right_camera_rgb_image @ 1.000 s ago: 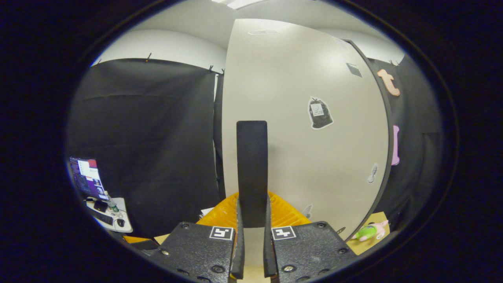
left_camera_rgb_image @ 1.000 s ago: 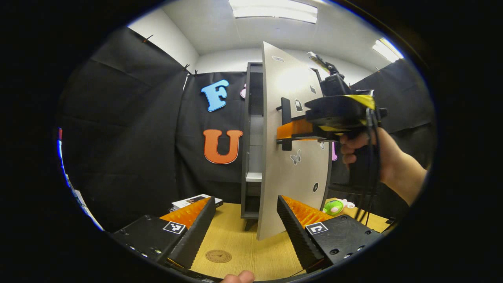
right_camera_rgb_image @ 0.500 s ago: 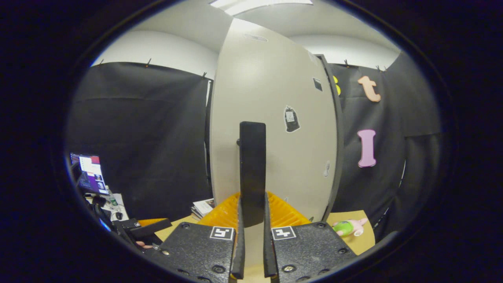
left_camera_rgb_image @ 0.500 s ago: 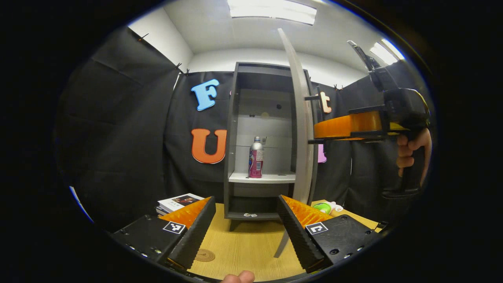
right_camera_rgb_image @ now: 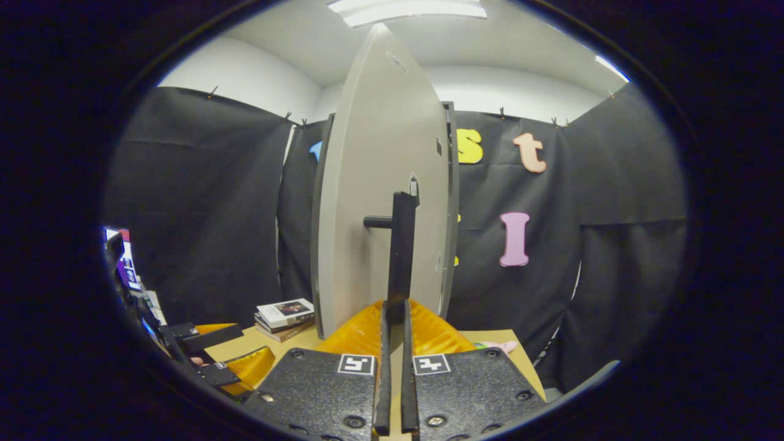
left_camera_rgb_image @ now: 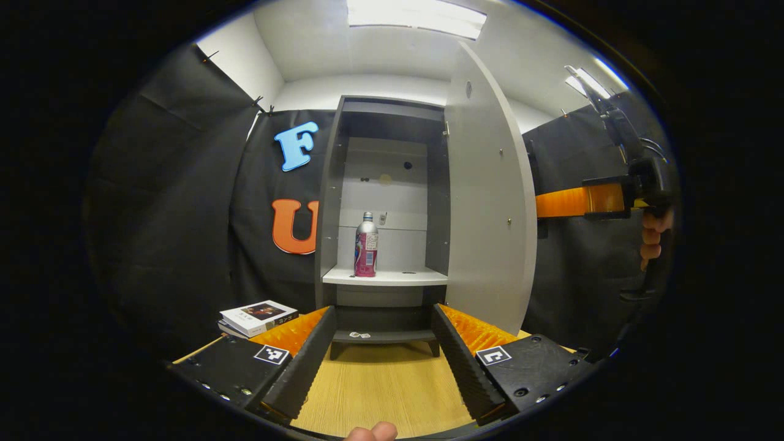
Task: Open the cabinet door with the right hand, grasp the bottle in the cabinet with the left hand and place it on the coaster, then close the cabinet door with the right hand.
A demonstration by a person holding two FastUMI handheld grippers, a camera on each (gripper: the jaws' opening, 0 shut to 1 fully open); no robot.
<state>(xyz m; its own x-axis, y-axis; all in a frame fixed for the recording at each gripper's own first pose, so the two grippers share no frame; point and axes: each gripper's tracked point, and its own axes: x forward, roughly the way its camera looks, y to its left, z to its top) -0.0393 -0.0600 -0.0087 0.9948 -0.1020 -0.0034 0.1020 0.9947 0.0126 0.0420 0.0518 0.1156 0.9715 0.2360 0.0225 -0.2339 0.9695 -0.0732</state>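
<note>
Saw a tall dark cabinet (left_camera_rgb_image: pixel 331 184) on the wooden table (left_camera_rgb_image: pixel 380 392), with its pale door (left_camera_rgb_image: pixel 484 202) swung wide open to the right. Found one thing in the middle part: the bottle (left_camera_rgb_image: pixel 365 245), silver on top and pink lower down, standing up straight on the white shelf (left_camera_rgb_image: pixel 392 277), near the left side. Spotted a small flat thing on the lowest shelf (left_camera_rgb_image: pixel 358 334), too tiny to tell what. Noticed nothing else standing by the bottle.

Saw the left gripper (left_camera_rgb_image: pixel 383 309) low in front of the cabinet, fingers spread far apart, holding nothing, well apart from the bottle. Found a book (left_camera_rgb_image: pixel 257 315) lying on the table, left of the cabinet.

Saw the right gripper (right_camera_rgb_image: pixel 395 312) in the right gripper view, both fingers squeezed tight on the bottom end of the black door handle (right_camera_rgb_image: pixel 401 251). In the left gripper view, saw that same right gripper (left_camera_rgb_image: pixel 582 201) poking out from behind the door's far edge, with a hand (left_camera_rgb_image: pixel 652 236) holding it.
</note>
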